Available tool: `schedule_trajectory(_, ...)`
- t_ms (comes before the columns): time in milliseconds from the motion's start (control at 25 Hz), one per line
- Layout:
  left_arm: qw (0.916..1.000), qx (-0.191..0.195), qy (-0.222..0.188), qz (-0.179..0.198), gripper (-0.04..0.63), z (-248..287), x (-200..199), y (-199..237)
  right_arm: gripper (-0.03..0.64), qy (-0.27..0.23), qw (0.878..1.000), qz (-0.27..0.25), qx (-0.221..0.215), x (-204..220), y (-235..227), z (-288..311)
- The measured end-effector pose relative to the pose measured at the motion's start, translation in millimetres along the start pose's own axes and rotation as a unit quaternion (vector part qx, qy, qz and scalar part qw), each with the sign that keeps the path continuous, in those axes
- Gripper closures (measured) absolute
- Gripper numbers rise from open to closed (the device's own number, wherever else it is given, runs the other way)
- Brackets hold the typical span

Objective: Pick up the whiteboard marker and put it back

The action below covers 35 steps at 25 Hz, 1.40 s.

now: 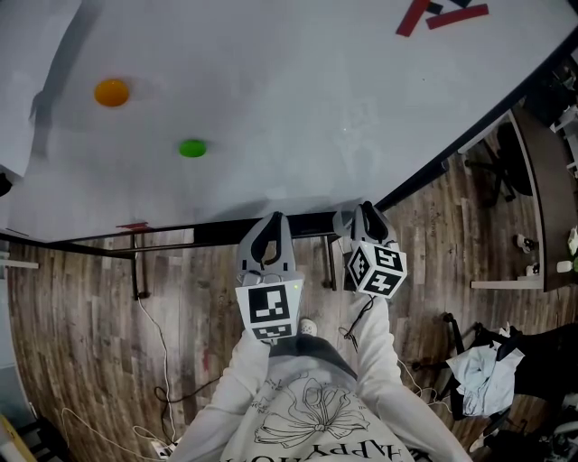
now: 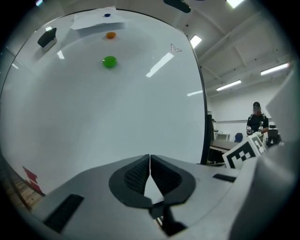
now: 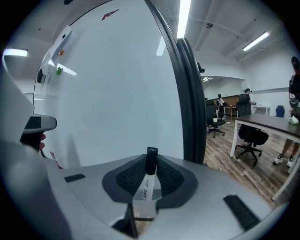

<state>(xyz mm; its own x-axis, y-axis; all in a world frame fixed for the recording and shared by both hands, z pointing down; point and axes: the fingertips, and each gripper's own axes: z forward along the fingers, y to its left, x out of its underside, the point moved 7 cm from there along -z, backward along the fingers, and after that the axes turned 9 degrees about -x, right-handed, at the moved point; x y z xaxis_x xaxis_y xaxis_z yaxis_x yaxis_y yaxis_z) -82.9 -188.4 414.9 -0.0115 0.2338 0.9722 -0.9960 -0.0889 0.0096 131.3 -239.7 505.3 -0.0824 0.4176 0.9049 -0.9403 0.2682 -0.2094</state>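
**Holding the marker at the whiteboard's lower edge**

- Right tongs (image 3: pixel 150 165): clamped on the marker (image 3: pixel 147 182). The marker's black cap stands up past the pad tips and its white barrel runs back between the pads. From the head view these tongs (image 1: pixel 363 217) point at the bottom rim of the whiteboard (image 1: pixel 316 90).
- Left tongs (image 2: pixel 150 161): pads together, nothing between them. In the head view they (image 1: pixel 274 224) sit just beside the right tongs, aimed at the same rim.
- Cubes: one with square markers behind each pair of tongs, left (image 1: pixel 270 311) and right (image 1: pixel 377 268).
- Ledge (image 1: pixel 226 232): dark strip along the whiteboard's bottom rim, directly ahead of both tongs.
- Green magnet (image 1: pixel 191 148): on the whiteboard, above and left of the tongs.
- Orange magnet (image 1: pixel 112 92): further up and left, well apart from the green one.
- Red strokes (image 1: pixel 442 14): at the whiteboard's far top right.
- Sheet (image 2: pixel 96 18): white paper near the whiteboard's upper edge, seen in the left gripper view.
- Floor (image 1: pixel 90 307): wood planks, cables trailing across.
- Table (image 3: pixel 269 123) and chair (image 3: pixel 251 138): in the room to the right of the whiteboard's black frame.
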Motion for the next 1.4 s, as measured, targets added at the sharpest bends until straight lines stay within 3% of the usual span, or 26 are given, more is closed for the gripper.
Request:
schedule_trajectory(240, 1.0000, -0.002, -0.003, -0.002, 0.588, -2.2, -1.6, -1.2, 0.485, -0.008, 1.000, -0.005, 0.009, -2.5, -4.0, -4.8)
schedule_trajectory(440, 0.9999, -0.007, -0.012, -0.005, 0.588, -5.1, -7.5, -0.9, 0.485, -0.040, 0.999, -0.002, 0.018, -17.6, -2.7, -20.1)
schedule_trajectory(960, 0.9977, -0.014, -0.066, -0.008, 0.588, -28.7, -46.5, -7.5, 0.580, -0.149, 0.986, -0.070, -0.001, -91.6, 35.8, -89.6)
schedule_trajectory(1400, 0.9951, -0.023, -0.096, -0.003, 0.588, -51.9, -65.2, -13.8, 0.597, -0.186, 0.978, -0.089, -0.017, -108.4, 50.3, -127.0)
